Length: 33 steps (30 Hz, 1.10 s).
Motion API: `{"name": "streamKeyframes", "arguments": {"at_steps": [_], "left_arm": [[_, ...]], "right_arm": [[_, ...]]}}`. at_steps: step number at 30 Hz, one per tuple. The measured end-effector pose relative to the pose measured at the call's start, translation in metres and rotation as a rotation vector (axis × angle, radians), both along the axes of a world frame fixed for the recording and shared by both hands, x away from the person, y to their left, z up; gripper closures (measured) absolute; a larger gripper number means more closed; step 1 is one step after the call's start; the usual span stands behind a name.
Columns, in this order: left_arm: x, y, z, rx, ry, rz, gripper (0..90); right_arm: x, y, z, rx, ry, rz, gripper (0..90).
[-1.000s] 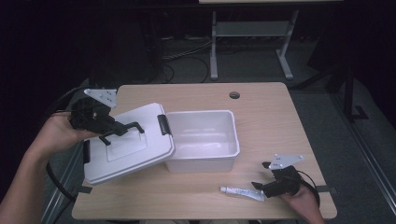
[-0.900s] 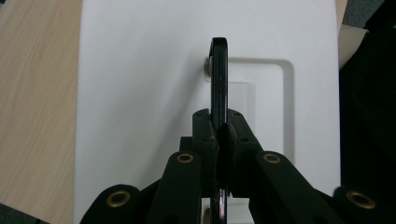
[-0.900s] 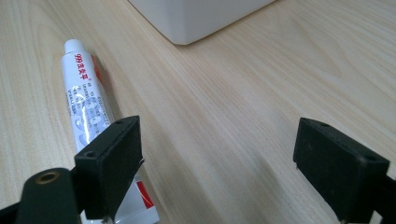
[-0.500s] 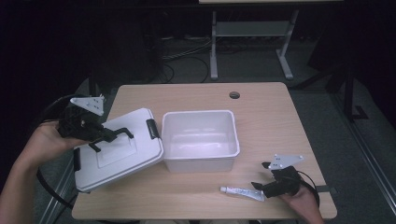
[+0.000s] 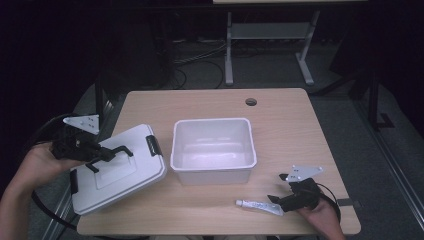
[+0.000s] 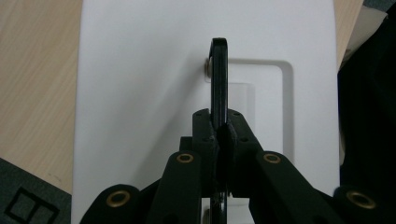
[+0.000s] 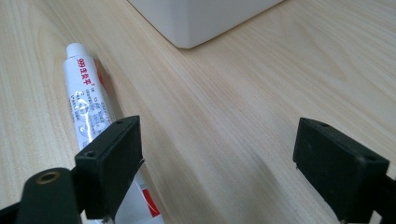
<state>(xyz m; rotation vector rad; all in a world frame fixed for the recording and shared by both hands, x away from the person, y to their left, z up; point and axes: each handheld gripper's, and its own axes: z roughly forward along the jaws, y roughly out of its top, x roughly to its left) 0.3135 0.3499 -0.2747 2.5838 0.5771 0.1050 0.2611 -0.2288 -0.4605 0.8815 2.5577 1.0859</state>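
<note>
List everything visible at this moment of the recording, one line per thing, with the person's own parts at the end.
lid: one, white with black handle and clips, at the table's left edge, partly overhanging it
handle: one, black, on top of the lid, clamped between the left jaws
bin: one, white, open, empty, mid-table
tube: one, white with red print, lying flat near the table's front edge, right of centre
table: one, light wood, round hole near the far edge
left gripper: one, black, shut on the handle
right gripper: one, black, jaws open, low at the tube's end
forearms and hands: two, entering from below, one at each gripper
</note>
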Motion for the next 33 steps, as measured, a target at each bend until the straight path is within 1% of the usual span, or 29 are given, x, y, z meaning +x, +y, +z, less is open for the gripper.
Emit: {"name": "streamKeyframes", "arguments": {"at_steps": [2,8,15,19,23,26,33], "left_arm": [[-0.001,0.003,-0.007,-0.004,0.008,0.009,84.0],[-0.001,0.008,-0.027,0.012,0.031,0.020,83.9],[-0.001,0.013,-0.046,0.024,0.042,0.032,84.0],[0.001,0.012,-0.058,0.026,0.043,0.024,84.0],[0.003,0.009,-0.068,0.022,0.043,0.021,84.0],[0.005,0.007,-0.075,0.024,0.050,0.016,84.0],[0.009,0.005,-0.090,0.023,0.047,0.014,84.0]], "right_arm": [[0.001,0.000,0.000,-0.004,-0.003,0.003,15.2],[0.000,0.000,0.000,-0.003,-0.004,0.004,15.4],[0.000,0.000,-0.001,-0.004,-0.003,0.007,15.5],[0.000,0.002,-0.002,-0.006,0.011,0.005,15.5],[0.000,0.003,-0.001,-0.011,0.004,0.016,15.8],[-0.001,0.004,-0.001,-0.005,0.012,0.024,18.7],[-0.001,0.006,-0.001,-0.005,0.022,0.035,19.0]]}}
